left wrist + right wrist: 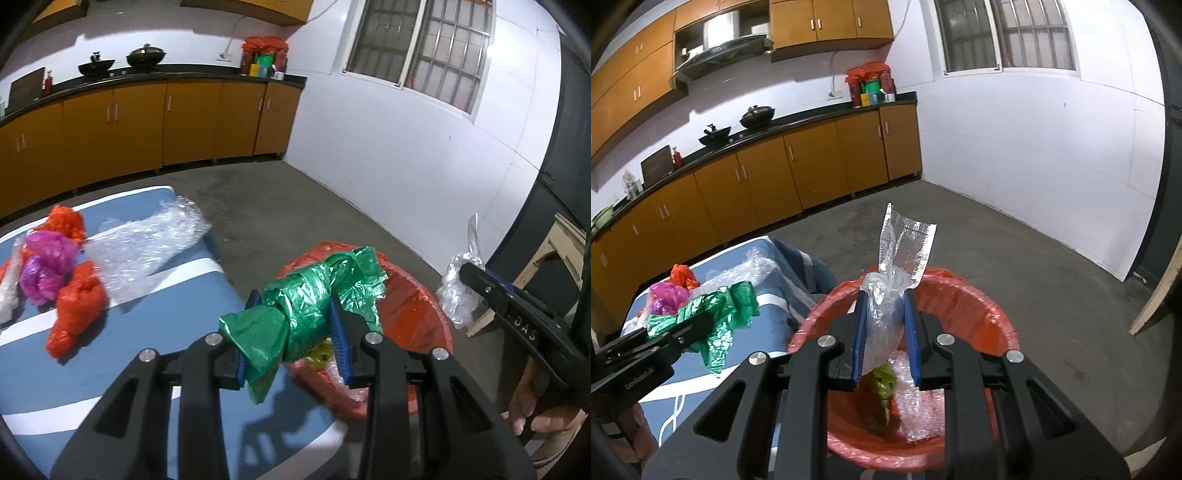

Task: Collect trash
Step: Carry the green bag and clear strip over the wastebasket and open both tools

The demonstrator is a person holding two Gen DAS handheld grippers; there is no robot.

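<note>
Two grippers each carry a piece of trash near a bin lined with a red bag (982, 314). The left gripper (295, 325) has its jaws clenched on a crumpled green bag (306, 306), held over the edge of the table (184, 369) right beside the bin, with the bag's loose end reaching above the red liner. The right gripper (886, 332) has its jaws clamped on a clear plastic bag (890, 295), which stands upright between the blue pads directly above the bin's opening. Inside the bin lie a yellow-green wrapper (884, 387) and some bubble wrap (919, 410). More trash sits on the blue-and-white table: a sheet of bubble wrap (155, 243) stretched toward the far edge, a purple bag (44, 269) beside it, an orange bag (77, 306) nearer the camera, and another orange bag (66, 221) further back. Behind the table runs a row of wooden cabinets (129, 122) with pots on top.
</note>
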